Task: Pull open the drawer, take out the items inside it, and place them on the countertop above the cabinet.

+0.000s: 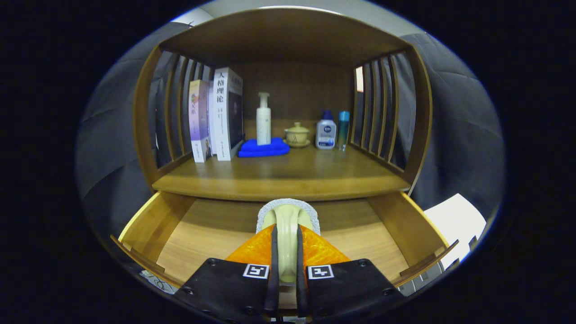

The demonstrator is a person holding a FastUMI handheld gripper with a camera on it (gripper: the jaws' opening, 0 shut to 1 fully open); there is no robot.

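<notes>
The wooden drawer (211, 229) is pulled out below the cabinet's countertop (279, 175); the part of its floor that I see is bare wood. My gripper (286, 230) is shut on a scrubber's cream handle (286, 252), both fingers pressing its sides. The scrubber's grey scouring pad (265, 211) sticks out just beyond the fingertips. It hangs over the drawer, close below the countertop's front edge. The drawer floor behind the scrubber and the fingers is hidden.
At the back of the countertop stand upright books (220, 114), a white pump bottle (263, 119) on a folded blue cloth (263, 149), a lidded cup (297, 134), a small white bottle (326, 132) and a teal bottle (343, 129). Slatted walls (378, 108) and a top board enclose it.
</notes>
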